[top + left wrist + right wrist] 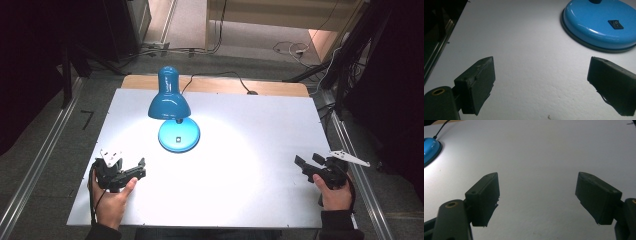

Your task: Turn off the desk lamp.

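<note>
A glossy blue desk lamp (174, 112) stands on the white table (240, 165), lit, and throws a round pool of light across the matt surface in front of it. Its base (179, 135) is a shallow round dome of smooth enamelled metal, with a small black rocker switch (615, 24) set in the top (the left gripper view shows it plainly). The bell-shaped shade (169, 105) tilts toward the person and partly overhangs the base. A thin black cable (220, 76) runs from behind the lamp to the table's far edge, where a strip of bare wood (280, 88) shows.

Taking the table's middle as the centre of a clock in the high view, the lamp sits at about eleven o'clock. The left gripper (131, 171) rests at about eight o'clock, held in the person's left hand (114, 202), its jaws pointing toward two o'clock, at the lamp's base, near it but apart. Its blocky black fingers (477, 85) stand wide apart, with nothing but bare table between them. The pads look like dull, slightly worn rubber with ragged lower edges.

The right gripper (309, 162) lies at about four o'clock in the right hand (335, 192), pointing toward ten o'clock. Its fingers (484, 197) are likewise spread wide over bare table, well away from the lamp, whose base edge shows at its view's far left.
</note>
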Demonstrator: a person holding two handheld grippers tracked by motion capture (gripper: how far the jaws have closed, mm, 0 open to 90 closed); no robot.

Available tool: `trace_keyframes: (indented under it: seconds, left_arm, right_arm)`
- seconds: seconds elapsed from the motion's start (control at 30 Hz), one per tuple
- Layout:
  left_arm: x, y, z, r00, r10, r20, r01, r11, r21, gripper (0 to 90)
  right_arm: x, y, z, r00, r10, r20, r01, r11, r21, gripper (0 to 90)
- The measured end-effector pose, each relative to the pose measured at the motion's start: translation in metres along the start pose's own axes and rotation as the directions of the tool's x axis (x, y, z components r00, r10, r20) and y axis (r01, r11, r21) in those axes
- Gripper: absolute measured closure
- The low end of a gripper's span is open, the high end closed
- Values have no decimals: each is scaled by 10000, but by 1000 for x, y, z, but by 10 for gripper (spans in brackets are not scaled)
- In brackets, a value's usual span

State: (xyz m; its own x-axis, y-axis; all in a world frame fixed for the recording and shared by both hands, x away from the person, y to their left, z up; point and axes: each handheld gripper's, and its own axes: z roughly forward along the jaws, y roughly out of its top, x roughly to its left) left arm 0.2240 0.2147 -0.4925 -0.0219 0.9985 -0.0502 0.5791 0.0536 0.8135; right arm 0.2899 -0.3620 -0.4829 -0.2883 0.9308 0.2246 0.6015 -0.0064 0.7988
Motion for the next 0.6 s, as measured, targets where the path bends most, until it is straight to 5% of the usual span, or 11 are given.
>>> trace_keyframes:
  seconds: [0.5, 0.6]
  left_arm:
    - [0, 5, 4, 9953, -216, 940, 233, 9996, -162, 135]
    - [-1, 5, 7, 9901, -294, 1369, 295, 9996, 15, 135]
  right_arm:
    - [1, 0, 2, 9999, -146, 3, 146, 9999, 78, 183]
    - [2, 0, 2, 9999, -124, 4, 124, 9998, 140, 183]
